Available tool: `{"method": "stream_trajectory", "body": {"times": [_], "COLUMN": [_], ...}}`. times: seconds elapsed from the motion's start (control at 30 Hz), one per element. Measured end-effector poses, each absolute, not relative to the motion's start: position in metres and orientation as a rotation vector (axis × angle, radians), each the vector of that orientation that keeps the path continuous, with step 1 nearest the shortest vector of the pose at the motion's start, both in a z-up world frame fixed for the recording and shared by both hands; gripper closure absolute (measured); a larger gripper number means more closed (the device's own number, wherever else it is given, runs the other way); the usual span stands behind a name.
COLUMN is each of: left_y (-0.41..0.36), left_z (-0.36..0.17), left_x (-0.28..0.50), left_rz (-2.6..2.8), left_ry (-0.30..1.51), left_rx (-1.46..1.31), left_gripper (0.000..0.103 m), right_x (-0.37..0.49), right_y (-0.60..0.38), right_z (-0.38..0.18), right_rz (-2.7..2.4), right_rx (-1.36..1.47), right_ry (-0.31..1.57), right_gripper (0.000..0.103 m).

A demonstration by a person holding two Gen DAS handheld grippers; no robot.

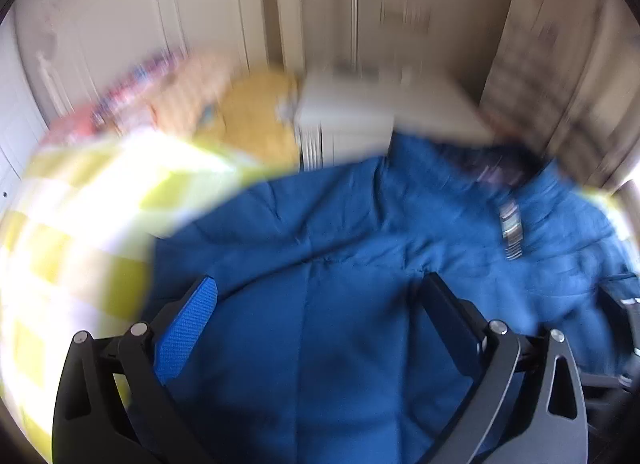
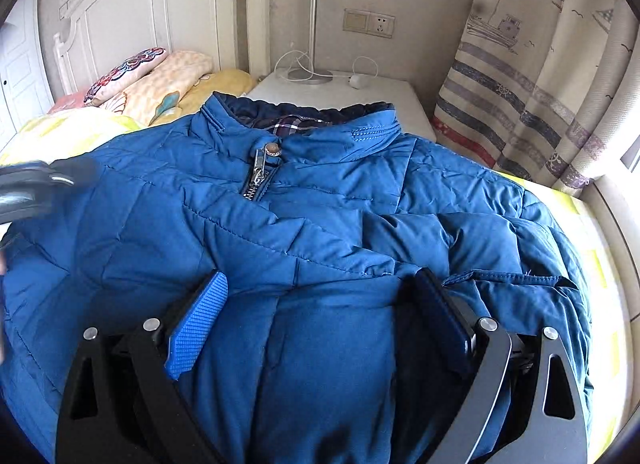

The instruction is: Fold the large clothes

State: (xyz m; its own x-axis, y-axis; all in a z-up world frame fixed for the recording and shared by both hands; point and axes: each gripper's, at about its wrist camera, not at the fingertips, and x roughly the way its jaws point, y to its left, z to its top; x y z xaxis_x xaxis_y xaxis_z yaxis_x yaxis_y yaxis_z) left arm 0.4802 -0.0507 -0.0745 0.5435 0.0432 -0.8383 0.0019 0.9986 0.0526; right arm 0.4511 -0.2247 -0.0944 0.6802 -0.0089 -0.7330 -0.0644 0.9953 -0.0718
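Two grippers, both spread wide apart, holding nothing: right gripper and left gripper just above one big puffy blue zip-up jacket, lying flat across the bed with the yellow checked sheet. Farther back, three pillows by the white headboard, one white bedside table.

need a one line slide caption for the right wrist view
Open right gripper poised over a zipped blue puffer jacket spread on a bed, nightstand behind.
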Motion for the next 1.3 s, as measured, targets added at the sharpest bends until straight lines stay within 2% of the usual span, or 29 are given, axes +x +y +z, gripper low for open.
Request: {"method": "stream_trajectory", "body": {"times": [0.23, 0.33, 0.47, 0.53, 0.6, 0.77, 0.93, 1.03, 1.07, 1.3], "left_y": [-0.054, -0.054, -0.053, -0.053, -0.054, -0.053, -0.052, -0.052, -0.051, -0.051], "left_z": [-0.085, -0.085, -0.087, -0.086, -0.086, -0.086, -0.085, -0.085, -0.085, -0.079], "left_x": [0.478, 0.478, 0.473, 0.472, 0.471, 0.470, 0.471, 0.470, 0.470, 0.466], "left_rz": [0.030, 0.033, 0.040, 0.047, 0.049, 0.049, 0.046, 0.044, 0.043, 0.047], "left_ry": [0.928, 0.922, 0.906, 0.898, 0.893, 0.895, 0.893, 0.891, 0.887, 0.896], "left_rx": [0.067, 0.067, 0.063, 0.066, 0.067, 0.065, 0.060, 0.058, 0.055, 0.066], "left_gripper": [0.002, 0.002, 0.002, 0.002, 0.002, 0.002, 0.002, 0.002, 0.002, 0.002], "right_x": [0.450, 0.450, 0.436, 0.448, 0.462, 0.458, 0.409, 0.412, 0.409, 0.409], "right_y": [-0.224, -0.230, -0.259, -0.281, -0.297, -0.294, -0.280, -0.255, -0.253, -0.258], "right_z": [-0.093, -0.080, -0.039, -0.050, -0.085, -0.076, -0.040, -0.082, -0.096, -0.101], "right_rz": [0.028, 0.044, -0.067, -0.142, -0.137, -0.150, -0.098, -0.018, -0.011, -0.013], "right_rx": [-0.100, -0.055, 0.016, 0.043, 0.035, 0.005, 0.046, -0.107, -0.133, -0.108], "right_ry": [0.819, 0.881, 0.709, 0.767, 0.864, 0.877, 0.699, 0.845, 0.814, 0.828], "right_gripper": [0.013, 0.015, 0.012, 0.011, 0.008, 0.009, 0.007, 0.004, 0.004, 0.004]}}
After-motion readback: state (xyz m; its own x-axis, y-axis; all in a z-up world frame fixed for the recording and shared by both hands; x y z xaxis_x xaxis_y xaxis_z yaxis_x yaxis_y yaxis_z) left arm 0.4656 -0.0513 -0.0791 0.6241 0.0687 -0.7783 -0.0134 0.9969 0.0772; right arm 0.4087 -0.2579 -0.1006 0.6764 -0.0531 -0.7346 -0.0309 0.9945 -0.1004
